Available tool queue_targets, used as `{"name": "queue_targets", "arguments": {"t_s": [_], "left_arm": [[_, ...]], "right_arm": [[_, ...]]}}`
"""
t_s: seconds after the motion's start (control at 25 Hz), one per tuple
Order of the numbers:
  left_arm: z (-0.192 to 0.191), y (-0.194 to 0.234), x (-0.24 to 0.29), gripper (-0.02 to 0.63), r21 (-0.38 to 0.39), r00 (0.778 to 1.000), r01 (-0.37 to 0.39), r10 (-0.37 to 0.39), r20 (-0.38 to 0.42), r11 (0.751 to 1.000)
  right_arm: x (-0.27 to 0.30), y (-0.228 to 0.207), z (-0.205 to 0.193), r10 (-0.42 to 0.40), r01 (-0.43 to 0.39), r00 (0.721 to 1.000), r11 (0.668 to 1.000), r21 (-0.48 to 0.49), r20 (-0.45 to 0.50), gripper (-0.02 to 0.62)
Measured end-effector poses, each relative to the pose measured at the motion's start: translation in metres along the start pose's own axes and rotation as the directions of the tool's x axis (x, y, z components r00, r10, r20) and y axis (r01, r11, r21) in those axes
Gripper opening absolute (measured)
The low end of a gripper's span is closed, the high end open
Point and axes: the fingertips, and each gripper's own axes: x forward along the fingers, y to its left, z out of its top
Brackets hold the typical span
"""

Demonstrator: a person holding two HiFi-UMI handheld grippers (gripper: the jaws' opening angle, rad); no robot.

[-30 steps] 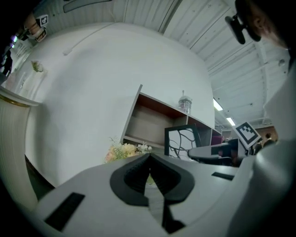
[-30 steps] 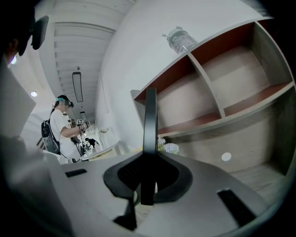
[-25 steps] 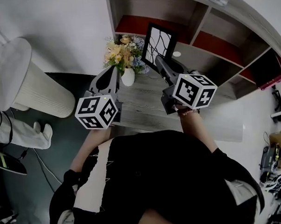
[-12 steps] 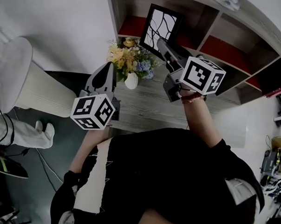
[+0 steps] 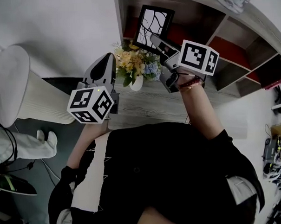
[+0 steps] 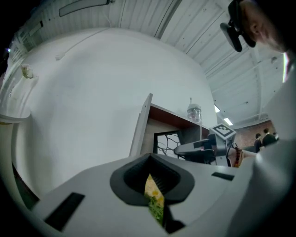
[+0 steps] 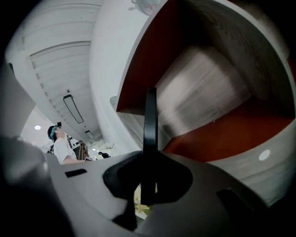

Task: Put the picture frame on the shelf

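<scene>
**Frame (image 5: 151,21) edge-on before the shelf opening**

The right gripper (image 5: 154,39) is clenched on the lower edge of the frame, and the frame's long side points up. The frame hangs in the air above the flowers (image 5: 137,63). The shelf (image 5: 228,47) compartment with the red floor lies straight ahead of it, so I judge a forward push is needed. The left gripper (image 5: 110,59) is closed and empty, beside the flowers and farther from the shelf.
</scene>
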Motion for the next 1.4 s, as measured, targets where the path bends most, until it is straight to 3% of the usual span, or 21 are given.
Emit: {"name": "queue_targets", "arguments": {"t_s": [0.36,0.68,0.96,1.4], "left_arm": [[0.007,0.027,-0.002,0.012,-0.051,1.000,0.025,-0.025,0.013,0.998],[-0.001,0.026,0.004,0.012,-0.077,0.998,0.064,-0.064,0.009,0.995],[-0.002,0.025,0.004,0.012,-0.078,0.998,0.059,-0.060,0.000,0.995],[0.002,0.028,-0.003,0.012,-0.087,0.998,0.055,-0.054,0.010,0.995]], "right_arm": [[0.030,-0.001,-0.006,-0.040,0.041,0.998,0.999,0.025,-0.045,0.040],[0.033,-0.011,-0.002,-0.086,0.087,0.995,0.996,0.036,-0.045,0.041],[0.039,-0.025,0.001,-0.130,0.140,0.989,0.978,0.157,-0.067,0.042],[0.045,-0.038,0.006,-0.199,0.211,0.977,0.955,0.209,-0.077,0.063]]}}
